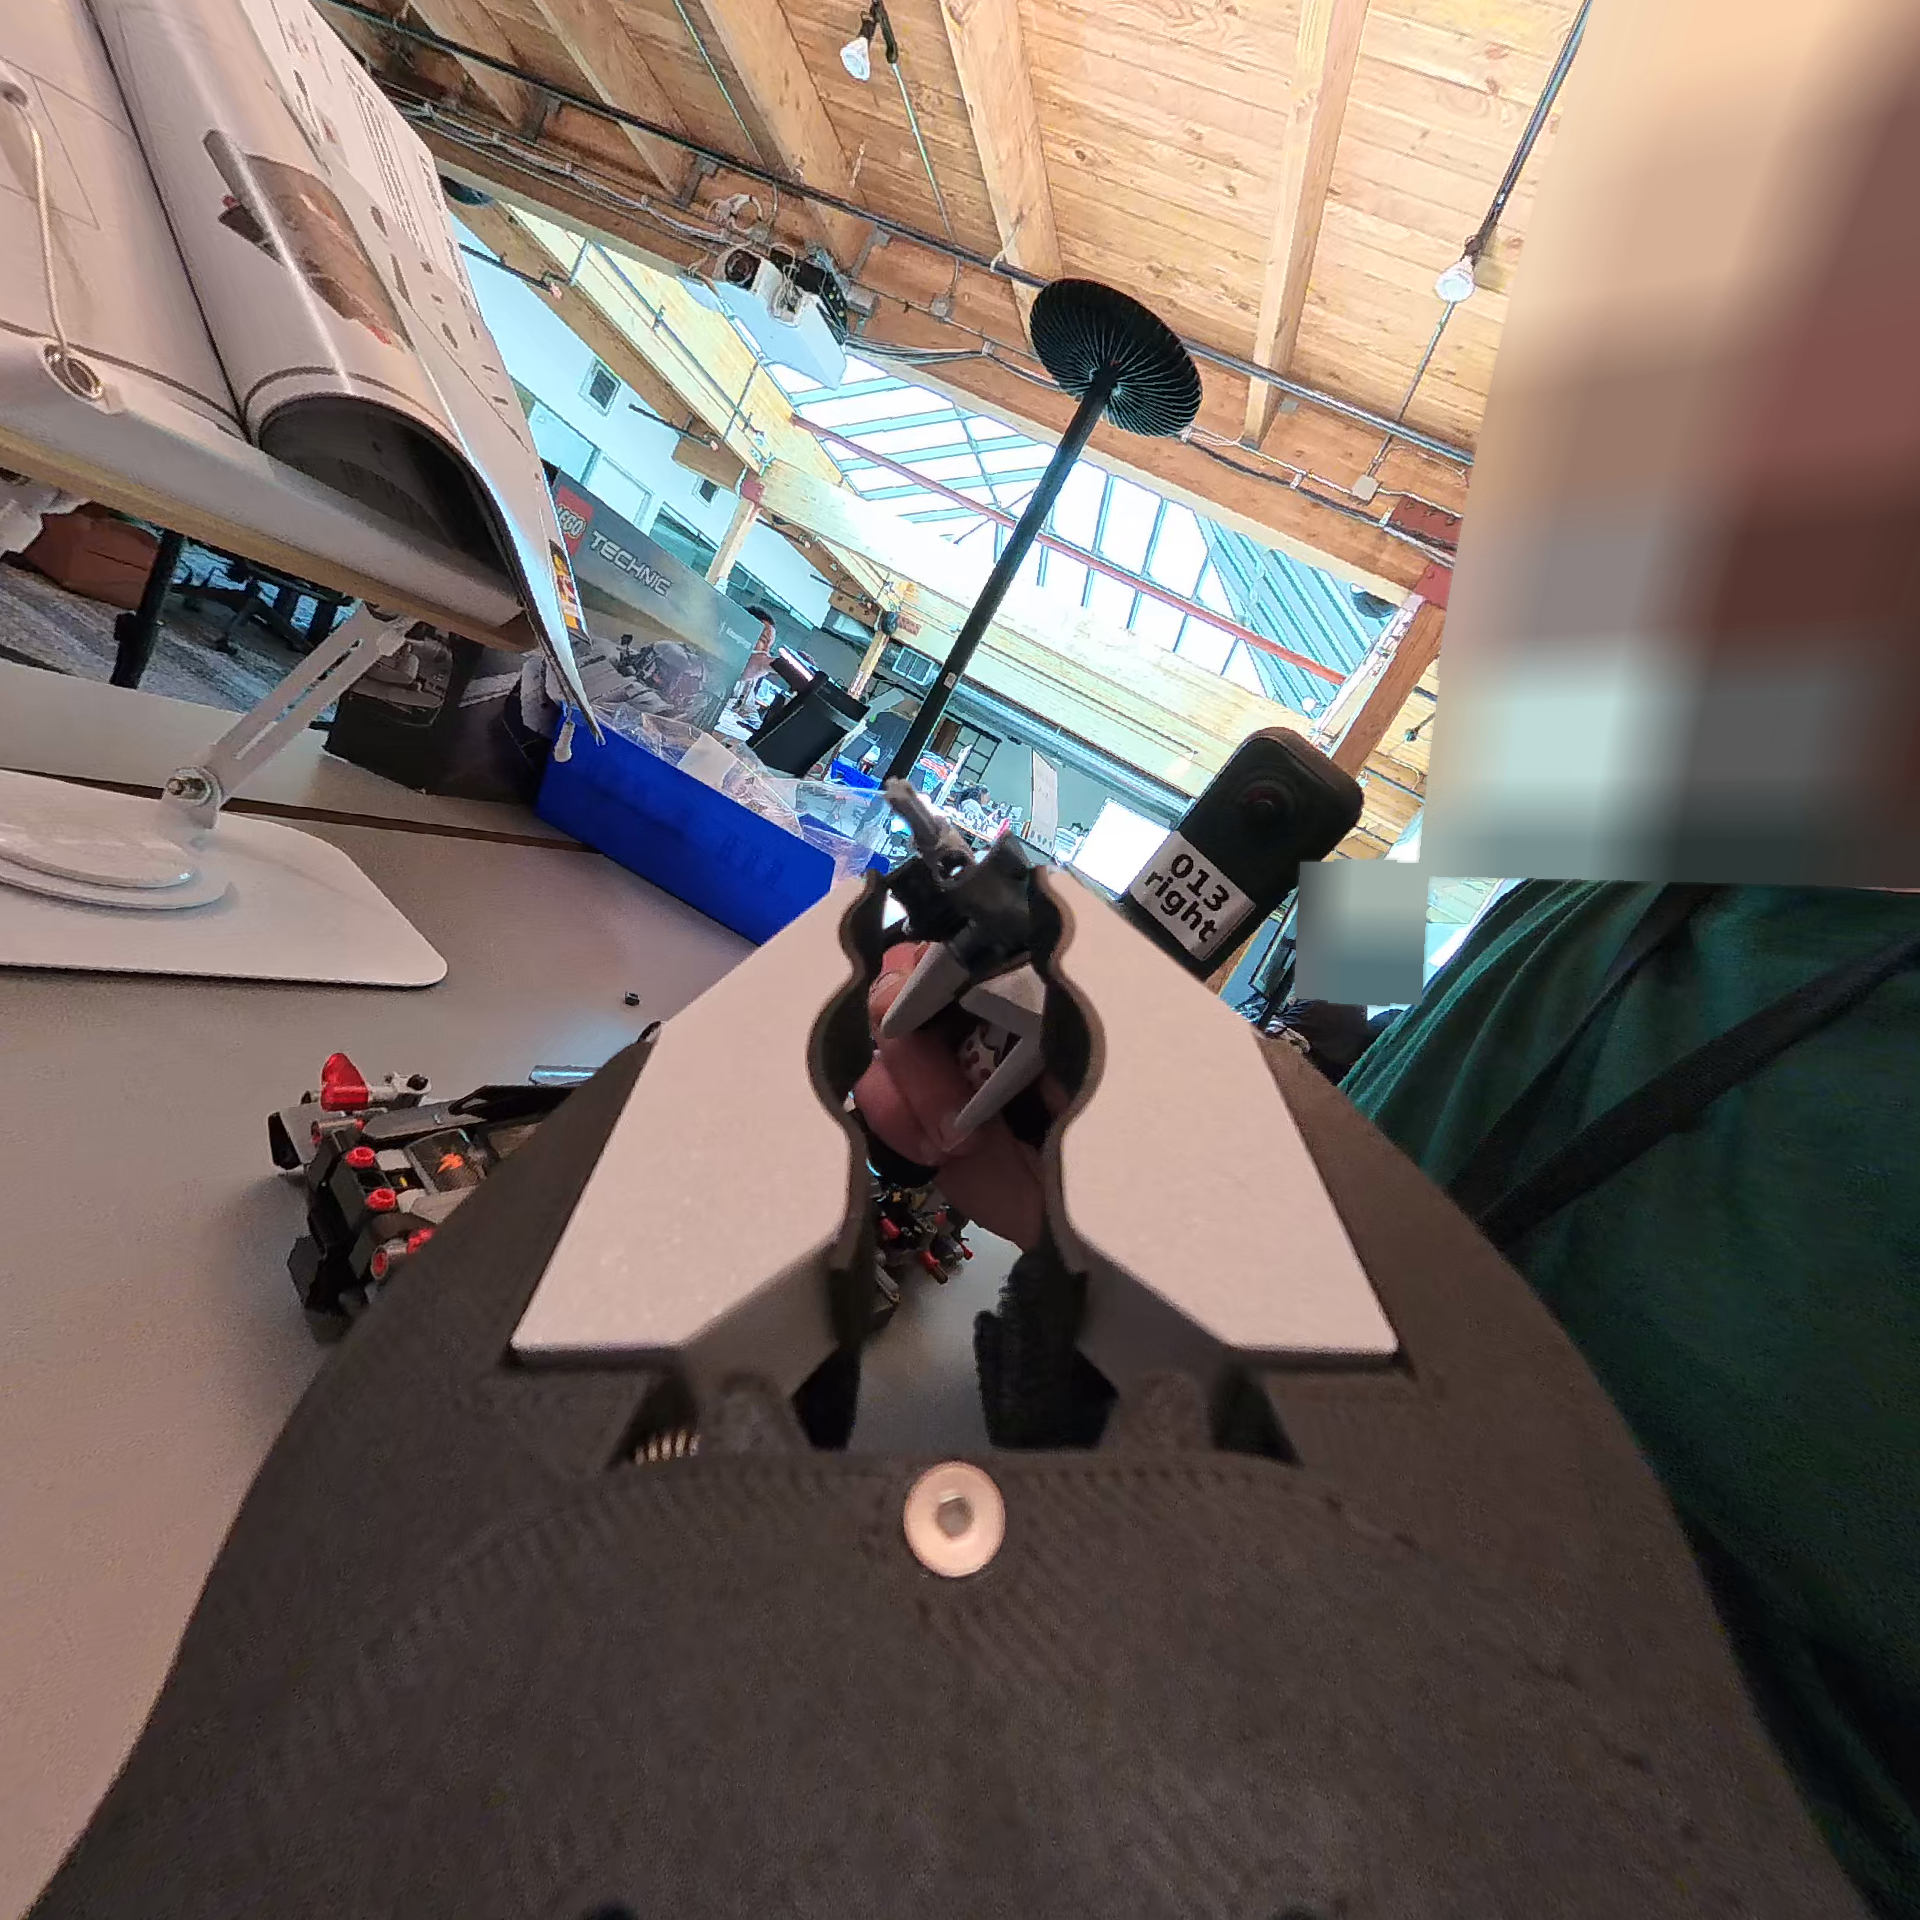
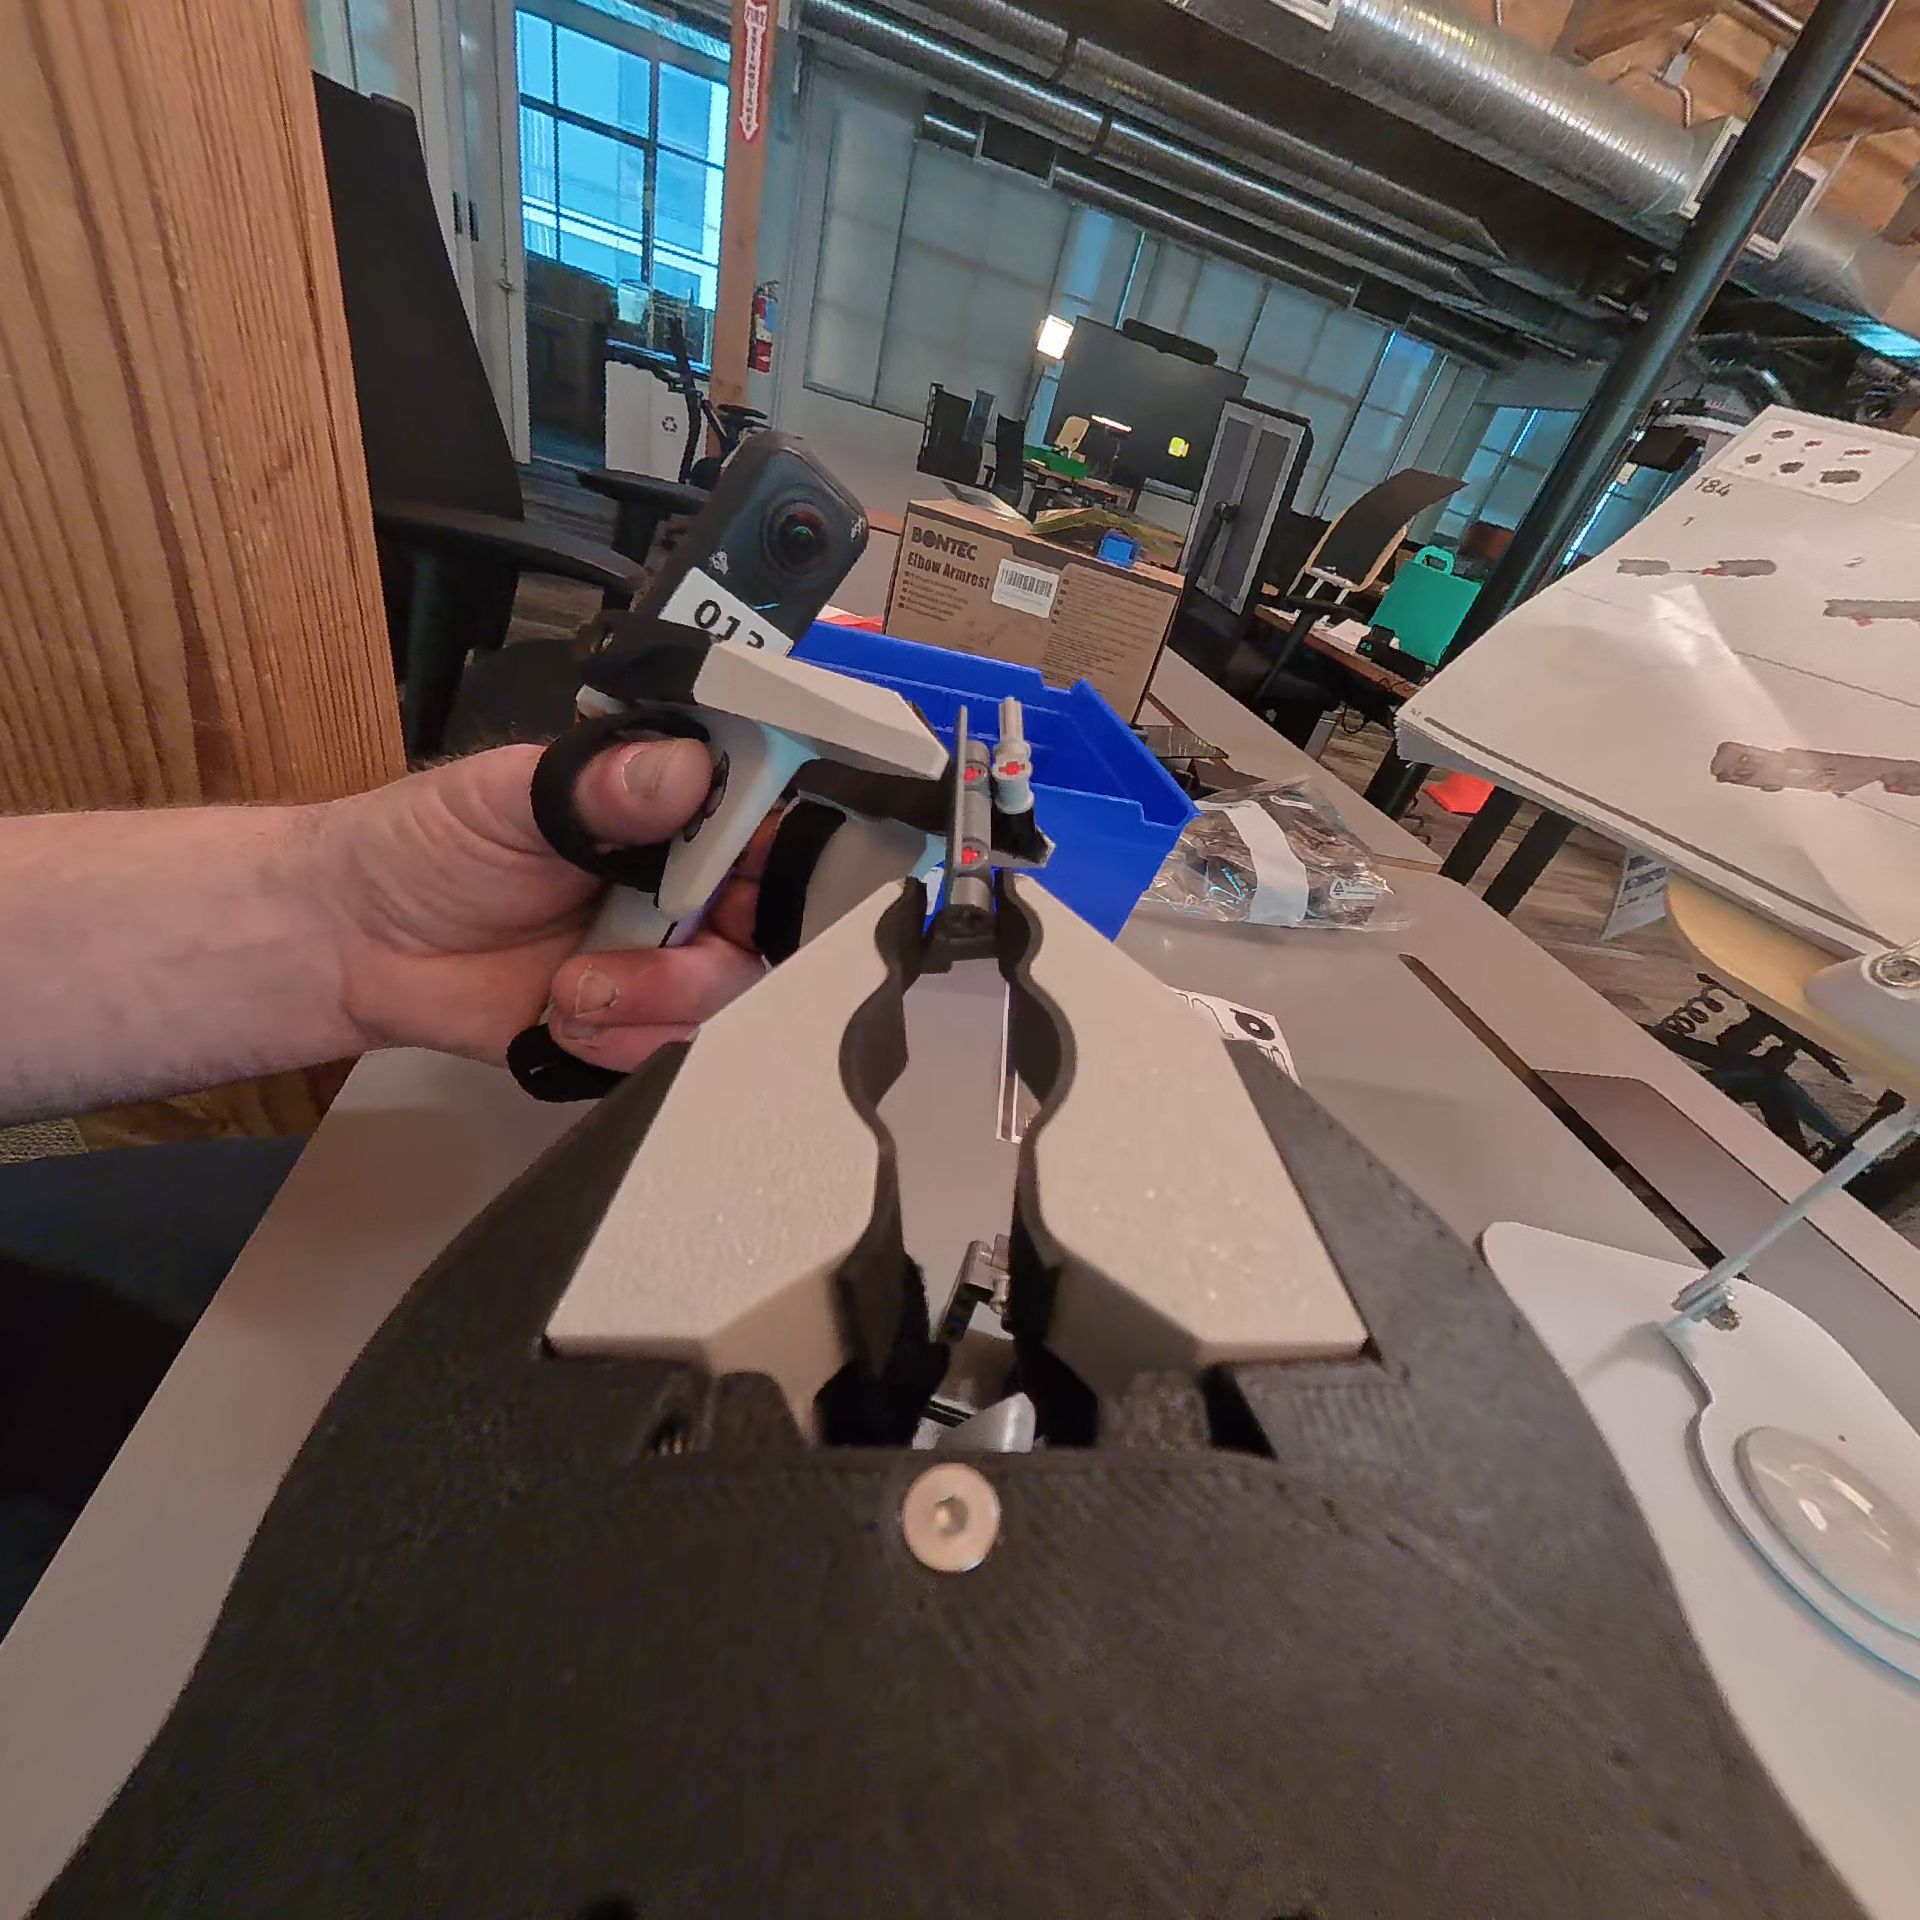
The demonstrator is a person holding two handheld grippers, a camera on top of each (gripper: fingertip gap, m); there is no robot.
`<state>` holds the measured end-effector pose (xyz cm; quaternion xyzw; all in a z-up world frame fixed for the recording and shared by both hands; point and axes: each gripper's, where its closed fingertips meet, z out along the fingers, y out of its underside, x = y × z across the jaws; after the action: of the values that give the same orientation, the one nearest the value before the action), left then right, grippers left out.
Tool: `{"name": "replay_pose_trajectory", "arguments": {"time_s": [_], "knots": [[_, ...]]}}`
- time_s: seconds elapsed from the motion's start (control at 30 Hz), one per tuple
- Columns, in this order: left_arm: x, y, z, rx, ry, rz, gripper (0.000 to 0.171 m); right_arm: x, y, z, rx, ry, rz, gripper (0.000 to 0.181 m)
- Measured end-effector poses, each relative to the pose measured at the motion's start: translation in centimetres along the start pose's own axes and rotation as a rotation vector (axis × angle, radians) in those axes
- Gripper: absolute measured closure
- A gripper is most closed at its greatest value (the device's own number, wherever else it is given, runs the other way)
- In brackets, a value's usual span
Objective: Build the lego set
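Observation:
A small grey and black lego sub-assembly point(image 2: 971, 821) with red pin ends is held in the air between both grippers. My right gripper point(image 2: 961, 920) is shut on its lower end. My left gripper point(image 1: 961, 894) is shut on its black part point(image 1: 951, 883), and a grey pin sticks up above the tips. In the right wrist view the left gripper point(image 2: 940, 790) comes in from the left, held by a hand point(image 2: 447, 894). In the left wrist view the right gripper point(image 1: 977, 971) shows through the gap. A partly built dark lego model point(image 1: 364, 1164) lies on the table to the left.
A blue bin point(image 2: 1081, 800) and plastic bags point(image 2: 1268, 862) stand behind the grippers. An open instruction book point(image 2: 1714, 675) rests on a white stand point(image 1: 208, 894). A cardboard box point(image 2: 1039, 592) is farther back. A small black piece point(image 1: 631, 998) lies on the table. A person in a green shirt point(image 1: 1714, 1247) is at the right. Less than 4 cm separates the two grippers' tips. The partly built dark lego model point(image 1: 364, 1164) is about equally far from each gripper, around 15 centimetres.

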<state>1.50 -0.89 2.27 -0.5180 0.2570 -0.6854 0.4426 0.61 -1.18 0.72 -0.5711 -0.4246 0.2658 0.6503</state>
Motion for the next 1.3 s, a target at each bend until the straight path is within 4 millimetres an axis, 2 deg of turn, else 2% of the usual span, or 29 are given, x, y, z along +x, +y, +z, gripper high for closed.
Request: {"name": "replay_pose_trajectory", "arguments": {"time_s": [0.3, 0.37, 0.53, 0.6, 0.73, 0.87, 1.0, 1.1, 1.3], "knots": [[0.0, -0.1, 0.1, 0.007, -0.005, 0.003, 0.147, 0.1, -0.3, -0.1, 0.025, -0.023, 0.059, 0.170], [-0.1, -0.2, 0.1, 0.011, -0.016, 0.006, 0.145, 0.3, -0.8, -0.4, 0.075, -0.060, 0.165, 0.170], [-0.4, -0.4, 0.1, -0.012, -0.095, 0.095, 0.143, 2.2, -1.5, -1.7, 0.237, -0.253, 0.672, 0.170], [-0.6, -0.4, 0.1, -0.047, -0.143, 0.155, 0.142, 3.1, -1.4, -2.1, 0.276, -0.296, 0.801, 0.170], [-0.1, -1.6, 0.2, -0.051, -0.167, 0.207, 0.141, 1.9, -0.8, -1.6, 0.190, -0.349, 0.789, 0.170], [-0.3, -2.3, 0.2, -0.089, -0.195, 0.240, 0.141, 0.7, -1.1, -1.5, 0.179, -0.442, 0.837, 0.170], [0.1, -2.0, 0.3, -0.109, -0.145, 0.246, 0.160, 0.3, -1.2, -1.6, 0.172, -0.491, 0.858, 0.170], [0.4, -1.8, 0.4, -0.118, -0.133, 0.263, 0.168, -0.2, -1.4, -1.7, 0.173, -0.545, 0.887, 0.170], [1.2, -1.9, 0.4, -0.105, -0.103, 0.289, 0.170, -0.4, -1.9, -2.0, 0.193, -0.570, 0.860, 0.170]]}}
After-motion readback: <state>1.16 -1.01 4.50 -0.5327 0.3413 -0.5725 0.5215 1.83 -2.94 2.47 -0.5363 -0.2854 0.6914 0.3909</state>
